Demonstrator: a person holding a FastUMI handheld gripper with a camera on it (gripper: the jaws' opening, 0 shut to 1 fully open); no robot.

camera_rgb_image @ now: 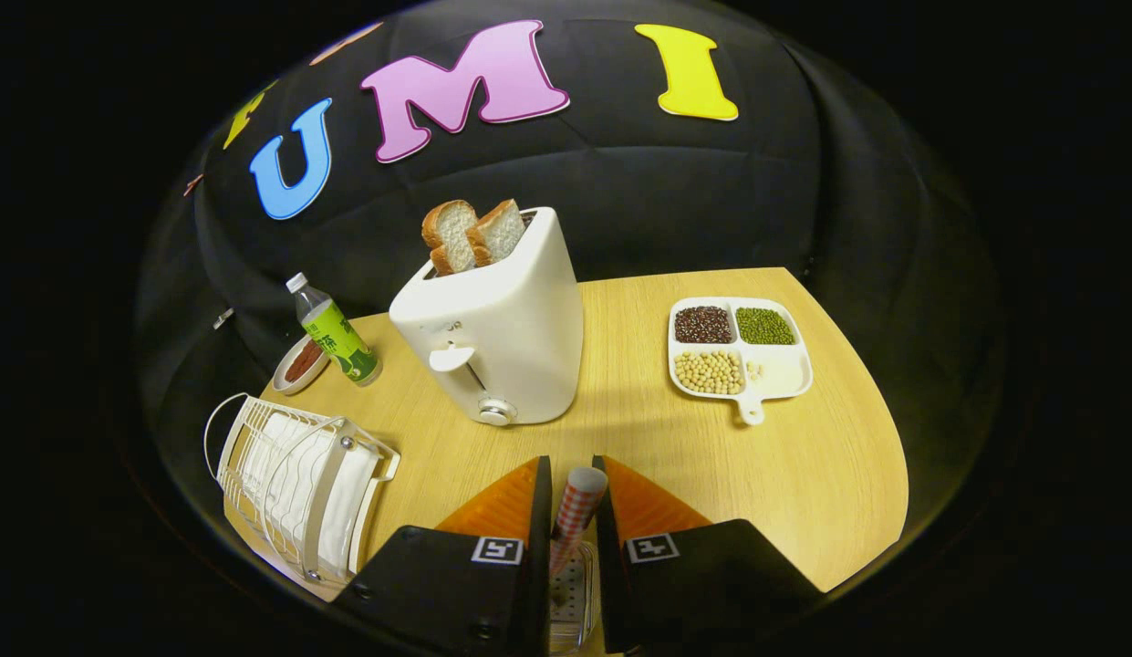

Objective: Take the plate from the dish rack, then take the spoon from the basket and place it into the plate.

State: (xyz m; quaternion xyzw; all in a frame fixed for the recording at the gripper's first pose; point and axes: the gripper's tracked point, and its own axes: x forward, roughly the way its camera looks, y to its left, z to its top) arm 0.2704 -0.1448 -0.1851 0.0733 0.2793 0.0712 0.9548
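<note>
My gripper (573, 467) is shut on the spoon (576, 506), whose red-and-white checked handle stands up between the two fingers. Under the fingers, a perforated metal basket (570, 598) shows through the gap, and the handle's lower end runs down toward it. The spoon's bowl is hidden. The white wire dish rack (255, 429) stands on the table to the left of the fingers, with white plates (342, 511) upright in its slots.
A white toaster (497, 328) with two bread slices stands just beyond the fingers. A green-labelled bottle (337, 338) and a small dish (301, 365) are behind the rack. A divided white tray (784, 374) of beans lies to the right on the wooden table (803, 474).
</note>
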